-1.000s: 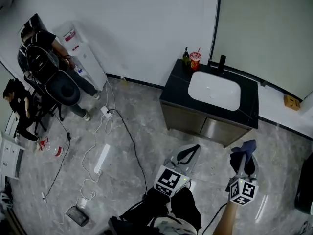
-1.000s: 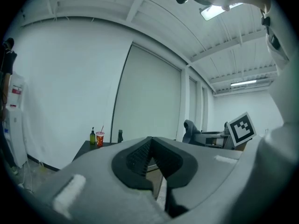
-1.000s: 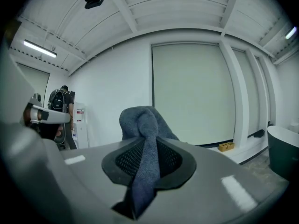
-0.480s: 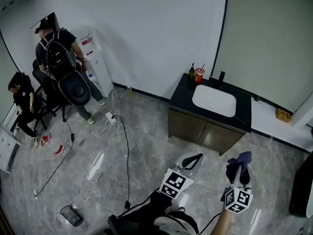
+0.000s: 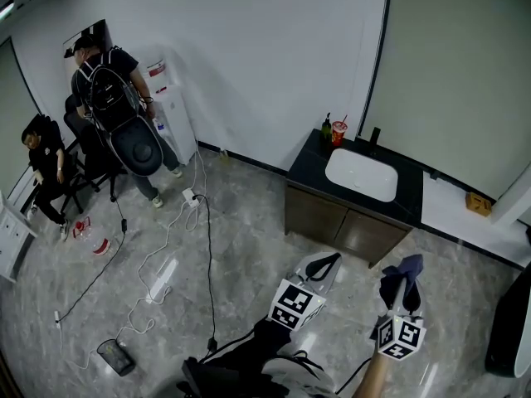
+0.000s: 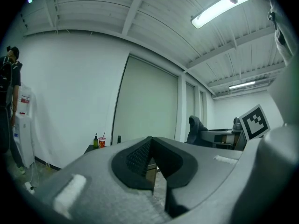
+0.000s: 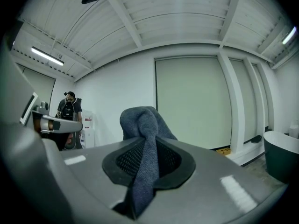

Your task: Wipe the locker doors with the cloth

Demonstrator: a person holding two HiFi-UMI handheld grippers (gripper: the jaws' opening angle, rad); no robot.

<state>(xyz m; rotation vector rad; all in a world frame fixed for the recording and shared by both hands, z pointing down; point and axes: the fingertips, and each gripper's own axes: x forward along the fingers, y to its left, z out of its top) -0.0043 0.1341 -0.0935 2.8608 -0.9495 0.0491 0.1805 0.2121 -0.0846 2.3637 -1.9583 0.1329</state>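
Carrying: my right gripper (image 7: 148,162), just closing tighter, pinches the cloth (image 7: 142,120); left gripper (image 6: 152,160) pressed together, empty. No lockers ahead; I must find them next.

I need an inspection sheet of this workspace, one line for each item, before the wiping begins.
Surface: glossy grey floor.
Job's things: dark blue cloth, bunched; locker doors not plainly seen.
Clutter: bottle and red cup on sink cabinet; small box on ledge.
Grippers: left gripper shut, empty; right gripper shut on the cloth.
Cables: black and white cables loose on the floor.
Surroundings: water dispenser; one person standing, one seated, far left.
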